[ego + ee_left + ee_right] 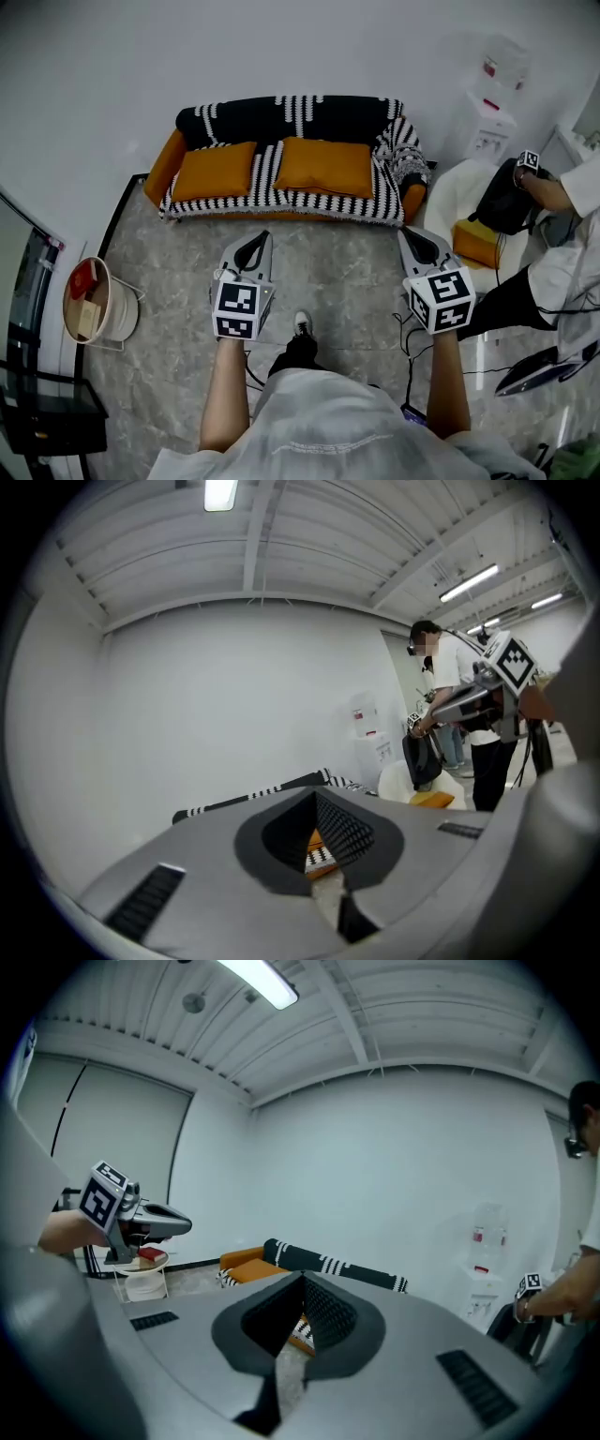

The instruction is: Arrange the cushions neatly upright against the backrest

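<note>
An orange sofa (167, 159) under a black-and-white striped throw stands against the far wall. Two orange cushions rest on its seat, one at the left (214, 171) and one at the right (325, 166), both sloping back below the backrest. My left gripper (260, 238) and my right gripper (407, 233) are held side by side over the floor, well short of the sofa, both shut and empty. In the left gripper view the shut left gripper (316, 797) points at the sofa (281, 787). The right gripper (302, 1281) likewise faces the sofa (330, 1265).
A round white side table (101, 302) with a red item stands at the left, a dark glass stand (42, 412) below it. At the right, a person (562, 267) handles a black bag (504, 199) on a white chair beside an orange cushion (476, 242). A water dispenser (489, 122) stands behind.
</note>
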Tool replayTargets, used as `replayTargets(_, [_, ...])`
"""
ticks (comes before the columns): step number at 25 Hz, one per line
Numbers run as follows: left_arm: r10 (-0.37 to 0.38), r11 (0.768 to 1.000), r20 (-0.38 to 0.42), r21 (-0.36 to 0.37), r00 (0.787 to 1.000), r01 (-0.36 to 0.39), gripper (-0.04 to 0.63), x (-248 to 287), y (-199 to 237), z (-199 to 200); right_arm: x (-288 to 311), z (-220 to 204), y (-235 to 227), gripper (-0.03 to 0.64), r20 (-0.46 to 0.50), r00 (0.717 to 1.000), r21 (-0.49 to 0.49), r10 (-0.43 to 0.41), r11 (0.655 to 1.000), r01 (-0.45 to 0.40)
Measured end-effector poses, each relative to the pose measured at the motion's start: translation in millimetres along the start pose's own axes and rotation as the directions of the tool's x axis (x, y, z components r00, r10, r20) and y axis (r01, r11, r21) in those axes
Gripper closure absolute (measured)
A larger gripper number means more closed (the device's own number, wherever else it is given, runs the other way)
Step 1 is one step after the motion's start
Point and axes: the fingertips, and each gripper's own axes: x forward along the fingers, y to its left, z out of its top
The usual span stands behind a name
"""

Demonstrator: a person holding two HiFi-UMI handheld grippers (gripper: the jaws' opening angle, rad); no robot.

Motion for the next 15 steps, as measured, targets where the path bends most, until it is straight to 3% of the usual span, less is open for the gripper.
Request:
replayTargets(3, [0.017, 0.998, -0.014, 0.053, 1.0, -0.016, 0.586, 17.3, 5.1, -3.5, 15.6, -3.4, -7.2, 0.614, -0.007, 1.0, 0.014, -0.002, 1.0, 0.002])
replayTargets(10, [0.008, 1.0, 0.0, 0.015, 1.0, -0.008, 0.586, 79.1, 39.7, -15.0, 78.4, -5.3, -28.9, 0.614, -0.03, 0.999, -0.033, -0.025, 0.999, 0.024])
replayTargets(15, [-0.02, 0.999, -0.012, 0.036, 1.0, 0.02, 0.586, 139.7, 75.7, -10.0, 140.7, 10.9, -54.7, 0.614, -0.047, 0.997, -0.033, -0.06, 0.998, 0.058])
